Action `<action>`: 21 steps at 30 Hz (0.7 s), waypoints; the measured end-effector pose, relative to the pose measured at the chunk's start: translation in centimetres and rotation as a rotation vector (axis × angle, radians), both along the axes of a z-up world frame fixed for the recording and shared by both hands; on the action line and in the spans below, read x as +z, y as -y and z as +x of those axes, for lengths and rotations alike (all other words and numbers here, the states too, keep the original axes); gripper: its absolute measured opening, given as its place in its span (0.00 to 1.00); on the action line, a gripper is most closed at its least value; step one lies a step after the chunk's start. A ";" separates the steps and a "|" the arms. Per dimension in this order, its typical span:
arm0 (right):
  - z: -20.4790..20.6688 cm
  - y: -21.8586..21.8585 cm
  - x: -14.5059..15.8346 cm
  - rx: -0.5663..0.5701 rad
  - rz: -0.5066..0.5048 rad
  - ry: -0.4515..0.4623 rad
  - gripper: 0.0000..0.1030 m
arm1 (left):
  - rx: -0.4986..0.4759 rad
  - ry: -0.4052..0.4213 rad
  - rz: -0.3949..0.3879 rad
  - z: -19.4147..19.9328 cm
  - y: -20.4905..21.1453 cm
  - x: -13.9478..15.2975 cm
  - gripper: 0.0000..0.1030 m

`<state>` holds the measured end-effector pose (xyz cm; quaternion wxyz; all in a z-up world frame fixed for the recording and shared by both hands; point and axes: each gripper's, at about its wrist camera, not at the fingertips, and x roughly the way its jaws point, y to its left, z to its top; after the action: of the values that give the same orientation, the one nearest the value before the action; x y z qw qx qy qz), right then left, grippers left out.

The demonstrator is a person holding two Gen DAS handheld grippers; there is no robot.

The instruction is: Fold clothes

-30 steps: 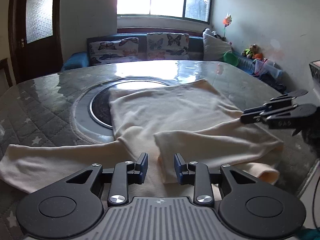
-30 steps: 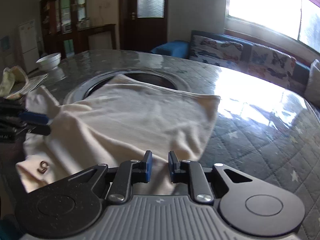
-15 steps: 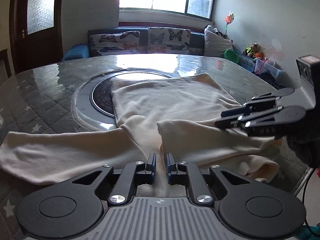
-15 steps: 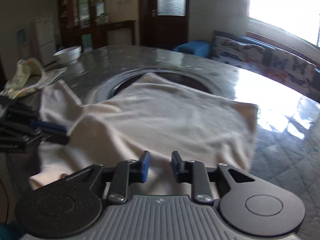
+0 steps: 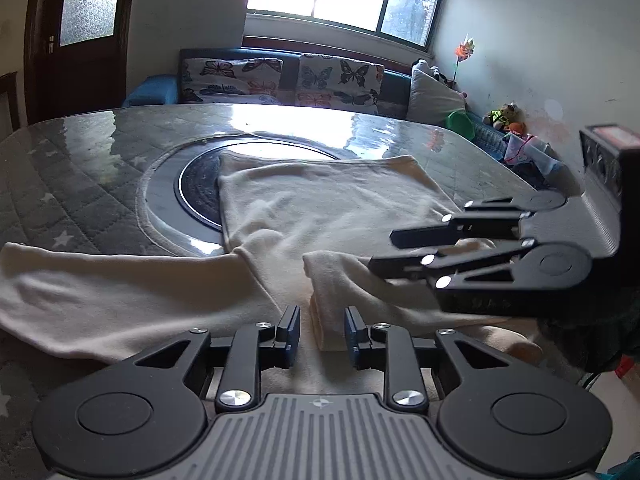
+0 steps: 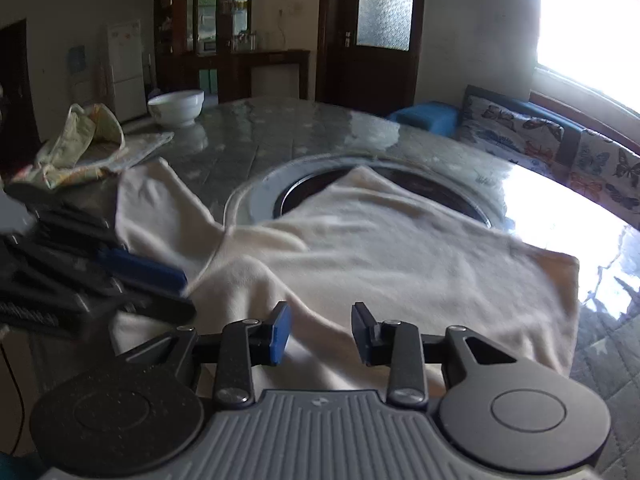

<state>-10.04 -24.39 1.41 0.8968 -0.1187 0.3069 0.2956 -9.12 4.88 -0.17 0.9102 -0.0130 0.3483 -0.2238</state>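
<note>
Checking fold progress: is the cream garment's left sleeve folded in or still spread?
Spread: the cream garment's left sleeve lies flat, stretched outward across the grey quilted table.

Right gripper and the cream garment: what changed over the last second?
The right gripper slid in over the folded sleeve toward the left gripper, and its jaws are opening, no cloth pinched. The left gripper's jaws closed, and are now opening around the sleeve's edge without pressing it. The garment's body, the table and the bowl stayed put.
</note>
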 end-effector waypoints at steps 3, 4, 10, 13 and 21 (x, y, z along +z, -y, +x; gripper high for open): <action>-0.7 1.7 1.0 -0.009 0.024 -0.018 0.33 | -0.015 0.008 -0.003 0.2 0.4 -0.1 0.24; -1.0 2.3 1.1 -0.010 0.018 -0.025 0.33 | -0.021 0.014 -0.003 0.2 0.5 -0.2 0.24; -3.5 5.6 0.9 -0.035 -0.019 -0.065 0.33 | -0.036 0.045 -0.027 -0.2 0.0 0.7 0.04; -4.5 6.8 0.5 -0.044 -0.004 -0.092 0.33 | -0.030 0.058 -0.031 -0.3 -1.0 1.5 0.03; -5.1 6.3 0.4 -0.002 0.026 -0.098 0.33 | -0.014 0.031 -0.029 0.5 -0.8 2.0 0.06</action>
<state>-15.14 -30.74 1.86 0.8826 -0.0919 0.3467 0.3040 -8.58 5.72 1.80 0.9136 -0.0204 0.3309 -0.2356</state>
